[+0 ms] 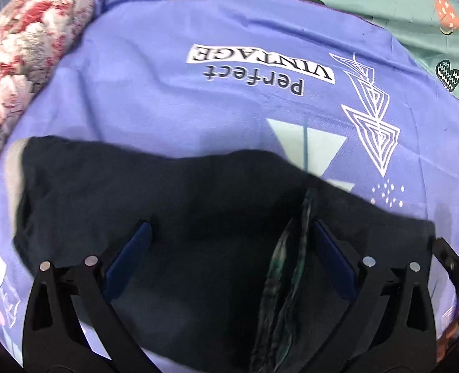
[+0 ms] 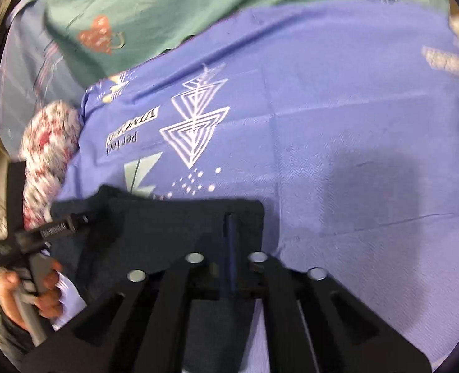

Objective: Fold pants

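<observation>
So on the far left lies a red and white blanket, bunched against the purple sheet. The dark pants lie on that sheet, low in both views, near the printed words. The left gripper is over the pants with its jaws wide apart, and cloth shows between them; a fold edge sits by its right finger. A hand holds that gripper's handle in the right wrist view. The right gripper is pinched nearly closed on the pants' right edge. A green sheet lies beyond.
</observation>
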Available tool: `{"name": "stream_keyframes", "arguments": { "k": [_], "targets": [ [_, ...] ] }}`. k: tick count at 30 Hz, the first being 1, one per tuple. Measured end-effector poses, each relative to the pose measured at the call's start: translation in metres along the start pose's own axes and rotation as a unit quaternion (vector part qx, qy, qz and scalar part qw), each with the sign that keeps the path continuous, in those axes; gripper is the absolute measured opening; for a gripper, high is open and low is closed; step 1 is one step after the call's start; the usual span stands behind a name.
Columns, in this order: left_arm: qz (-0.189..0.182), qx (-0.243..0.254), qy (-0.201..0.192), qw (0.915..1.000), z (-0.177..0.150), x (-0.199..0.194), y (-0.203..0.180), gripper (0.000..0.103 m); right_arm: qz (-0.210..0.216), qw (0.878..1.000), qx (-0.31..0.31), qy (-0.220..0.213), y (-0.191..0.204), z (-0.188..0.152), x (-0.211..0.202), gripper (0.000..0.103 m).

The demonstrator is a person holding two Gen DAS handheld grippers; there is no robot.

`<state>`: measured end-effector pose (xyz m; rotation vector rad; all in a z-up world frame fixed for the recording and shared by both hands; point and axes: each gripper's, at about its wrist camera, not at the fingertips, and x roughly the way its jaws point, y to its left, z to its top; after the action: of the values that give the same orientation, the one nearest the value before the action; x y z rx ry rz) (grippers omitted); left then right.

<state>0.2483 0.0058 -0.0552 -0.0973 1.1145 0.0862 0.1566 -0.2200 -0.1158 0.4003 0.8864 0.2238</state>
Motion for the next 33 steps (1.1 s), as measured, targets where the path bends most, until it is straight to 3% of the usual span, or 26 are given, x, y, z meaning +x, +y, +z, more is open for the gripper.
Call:
{"name": "stream_keyframes", "arguments": {
  "k": [2,3,7,10,14,17,20,23,26,29,33],
  "targets": [
    [0.007,0.015,0.006,0.9999,-0.013,-0.002,0.002,0.101,0.048,0.997,-0.042,0.046,0.017,-0.016,0.002,0.032],
    [0.01,0.018,0.012,0.9997,-0.017,0.0,0.004,0.101,0.062,0.994,-0.054,0.071,0.021,-0.026,0.006,0.035],
    [-0.014,0.009,0.016,0.9997,-0.031,0.004,0.022,0.101,0.016,0.993,-0.1,0.061,0.032,-0.042,0.004,0.035],
    [0.002,-0.02,0.024,0.9995,-0.034,-0.01,0.039,0.101,-0.004,0.994,-0.097,0.044,0.029,-0.044,-0.005,0.036],
    [-0.005,-0.013,0.002,0.9999,-0.032,-0.026,0.064,0.101,0.037,0.996,-0.075,0.032,0.023,-0.05,-0.012,0.042],
    [0.032,-0.035,-0.008,0.9989,-0.024,-0.025,0.097,0.101,0.036,0.995,-0.09,0.022,0.028,-0.052,-0.015,0.044],
    [0.076,-0.059,0.012,0.9953,-0.017,-0.006,0.125,0.101,0.036,0.994,-0.096,0.024,0.03,-0.052,-0.013,0.045],
    [0.044,-0.086,0.022,0.9951,-0.015,-0.001,0.148,0.101,0.029,0.995,-0.093,0.021,0.027,-0.05,-0.013,0.045],
    [0.038,-0.058,0.019,0.9974,-0.002,-0.012,0.153,0.101,0.034,0.996,-0.079,0.018,0.02,-0.047,-0.014,0.045],
    [0.091,-0.034,-0.016,0.9952,0.009,-0.034,0.165,0.101,0.037,0.997,-0.07,0.014,0.015,-0.045,-0.017,0.046],
    [0.085,-0.037,-0.017,0.9956,0.019,-0.047,0.2,0.101,0.036,0.997,-0.072,0.005,0.015,-0.043,-0.021,0.053]
  ]
}}
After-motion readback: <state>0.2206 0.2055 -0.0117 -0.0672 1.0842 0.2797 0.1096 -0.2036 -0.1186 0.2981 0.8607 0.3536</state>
